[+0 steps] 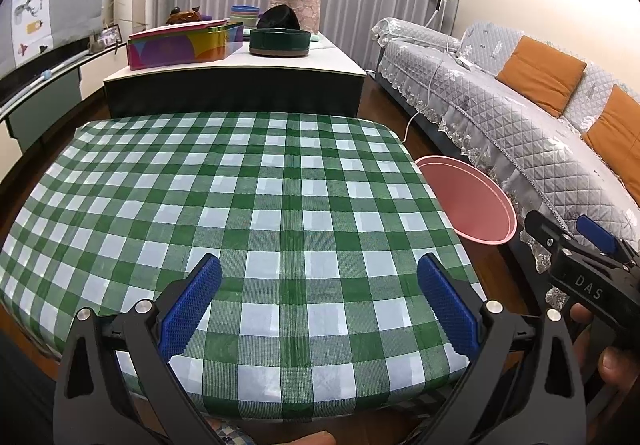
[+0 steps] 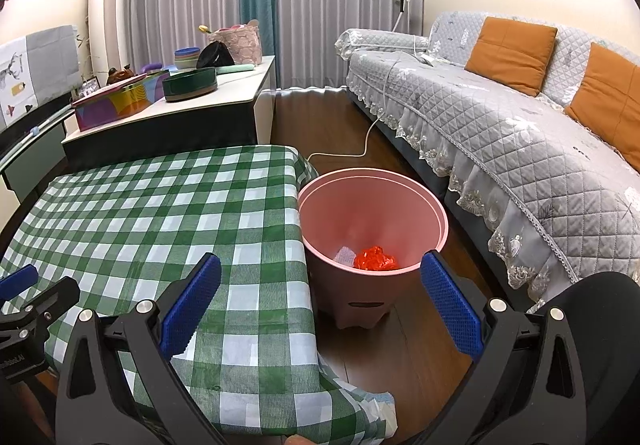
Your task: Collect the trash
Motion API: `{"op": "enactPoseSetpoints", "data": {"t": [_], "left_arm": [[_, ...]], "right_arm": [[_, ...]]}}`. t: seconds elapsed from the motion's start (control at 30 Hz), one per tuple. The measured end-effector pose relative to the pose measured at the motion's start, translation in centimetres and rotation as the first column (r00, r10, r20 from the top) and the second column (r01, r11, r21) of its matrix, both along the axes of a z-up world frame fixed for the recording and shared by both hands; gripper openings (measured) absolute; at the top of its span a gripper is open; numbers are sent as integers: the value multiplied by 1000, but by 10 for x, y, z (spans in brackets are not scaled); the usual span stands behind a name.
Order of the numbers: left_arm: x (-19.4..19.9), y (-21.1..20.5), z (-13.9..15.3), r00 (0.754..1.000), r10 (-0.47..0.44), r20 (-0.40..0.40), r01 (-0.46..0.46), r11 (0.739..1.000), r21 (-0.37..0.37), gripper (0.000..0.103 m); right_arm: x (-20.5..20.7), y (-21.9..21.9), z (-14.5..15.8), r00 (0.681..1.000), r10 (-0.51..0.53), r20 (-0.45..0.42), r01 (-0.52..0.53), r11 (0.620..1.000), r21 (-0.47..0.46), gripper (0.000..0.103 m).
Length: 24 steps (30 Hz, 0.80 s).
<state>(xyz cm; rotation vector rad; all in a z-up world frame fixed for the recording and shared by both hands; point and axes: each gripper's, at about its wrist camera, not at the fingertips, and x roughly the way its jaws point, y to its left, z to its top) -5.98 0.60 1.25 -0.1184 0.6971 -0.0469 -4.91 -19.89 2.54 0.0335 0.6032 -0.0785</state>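
While both tools hang above the near edge of the scene, the left hand-held gripper (image 1: 319,301) has its blue pads spread wide with nothing between them, over the lower centre of the left wrist view. Beneath it lies the worktop (image 1: 160,181), covered by a green-and-white checked cloth with nothing resting on it. The right hand-held gripper (image 2: 320,303) is likewise spread wide and empty; in its own view its left finger sits over the cloth's right edge and its right finger over the wooden floor (image 2: 400,357). In the left wrist view that same tool shows at the right edge of the frame, held by a hand (image 1: 600,361) whose fingers wrap its black body.

The trash is in the pink bin (image 2: 436,213), which stands on the floor just beside the worktop's right edge, at centre right of the right wrist view. Inside, at the bottom, lie a crumpled red wrapper (image 2: 376,258) and, just to its left, a pale crumpled piece (image 2: 345,255) whose material cannot be told. In the left wrist view only the bin's rim and inner wall show, at right of centre.

Behind the worktop, in the upper left of both views, a low cabinet (image 2: 240,95) carries a multicoloured box (image 2: 116,103) and a dark green round container (image 2: 190,84). A grey quilted sofa (image 2: 500,133) with orange cushions (image 2: 510,53) fills the right side.
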Motion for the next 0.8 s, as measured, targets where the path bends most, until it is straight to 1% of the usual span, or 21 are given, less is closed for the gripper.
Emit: {"op": "enactPoseSetpoints", "data": {"t": [0.3,0.47,0.8], "left_arm": [[6,0,-3,1000,4,1,-4,1000,13,95],[9,-3,-4,1000,2,7,-3,1000,26,95],[13,-3,-6,1000,11,-6,-11,999,33,95]], "right_arm": [[5,3,-1,1000,-4,10,4,1000,-10,98],[8,-1,-3,1000,-9,2,9,1000,-2,98],[14,1,-7,1000,0,-4,0,1000,-2,98]]}}
